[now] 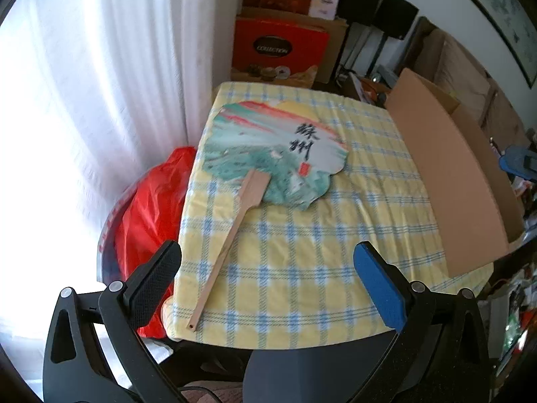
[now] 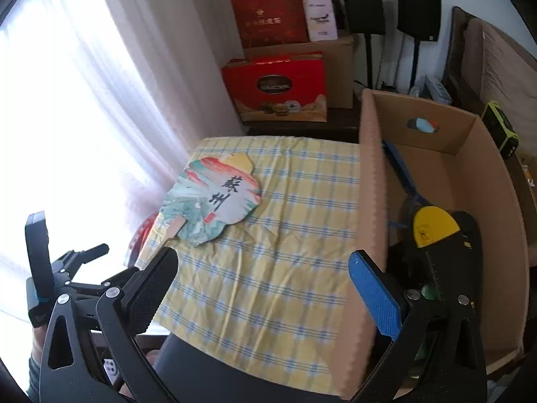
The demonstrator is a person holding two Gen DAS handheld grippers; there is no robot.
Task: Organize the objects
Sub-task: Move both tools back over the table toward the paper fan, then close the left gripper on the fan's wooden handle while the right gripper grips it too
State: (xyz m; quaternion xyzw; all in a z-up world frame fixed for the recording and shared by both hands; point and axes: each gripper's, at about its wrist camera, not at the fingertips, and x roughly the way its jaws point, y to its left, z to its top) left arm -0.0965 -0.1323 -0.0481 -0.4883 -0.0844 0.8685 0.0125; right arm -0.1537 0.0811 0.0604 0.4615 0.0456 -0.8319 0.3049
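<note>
My left gripper [image 1: 266, 262] and right gripper [image 2: 263, 270] both hung wide open, empty. Fan [image 1: 272, 154] lay flat on checked cloth [image 1: 302, 252], handle toward me, well apart from box [image 2: 369, 201]. Risk: thin handle slipping from pads, cloth bunching.

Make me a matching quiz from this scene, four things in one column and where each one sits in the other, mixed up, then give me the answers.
Things:
1. fan
2. cardboard box
3. yellow-and-black item
4. red gift box

Places:
A. inside the cardboard box
B. flat on the checked cloth, handle toward the camera
C. beyond the table's far end, near the curtain
D. along the table's right side

Pairs: 1-B, 2-D, 3-A, 4-C

Both tools, left and right, are open and hold nothing.
</note>
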